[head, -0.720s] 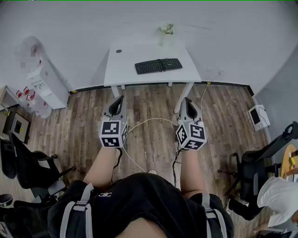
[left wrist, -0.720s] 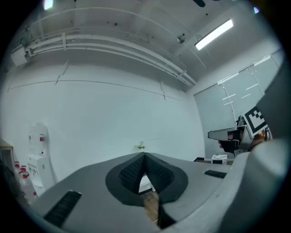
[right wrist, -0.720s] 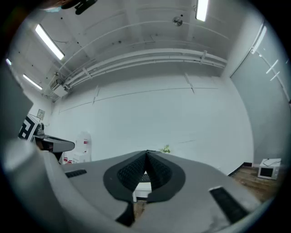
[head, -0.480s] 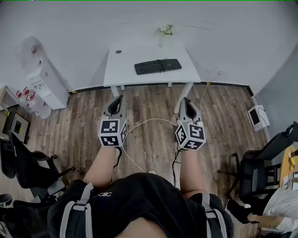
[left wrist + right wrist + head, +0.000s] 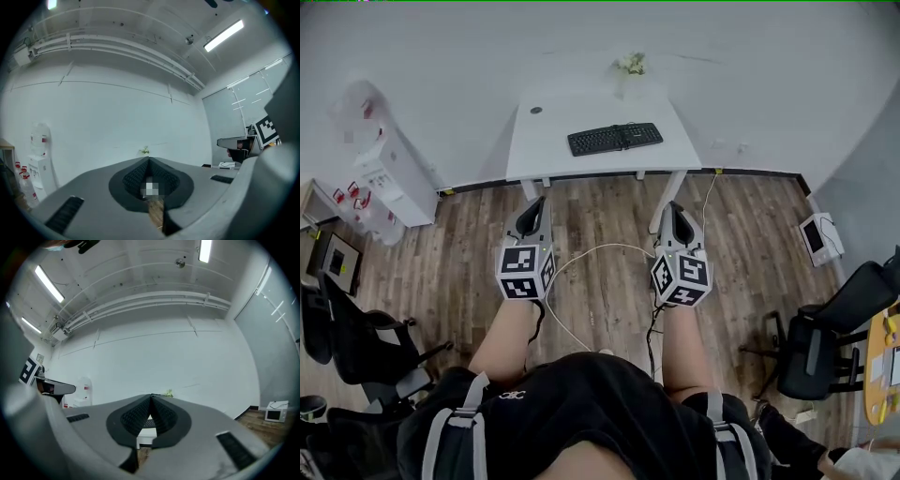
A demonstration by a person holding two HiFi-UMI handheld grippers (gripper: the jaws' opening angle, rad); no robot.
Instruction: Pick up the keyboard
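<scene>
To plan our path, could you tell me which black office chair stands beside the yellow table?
The right-hand chair, beside the yellow table; the other chairs stand at the head view's left edge.

We see a white desk [image 5: 553, 141] against the wall, standing on a wood-plank floor [image 5: 600, 211]. On the desk lies a black keyboard [image 5: 615, 139], right of centre and slightly askew to the front edge. Behind it, at the back edge, stands a small plant [image 5: 630, 67]. A small dark round spot [image 5: 535, 110] sits near the back left corner; we cannot tell what it is. On the floor we find a white cable [image 5: 600, 247], black office chairs at the left [image 5: 356, 328] and right [image 5: 825, 328], a white cabinet [image 5: 394, 173] and a small white device [image 5: 818, 236].
</scene>
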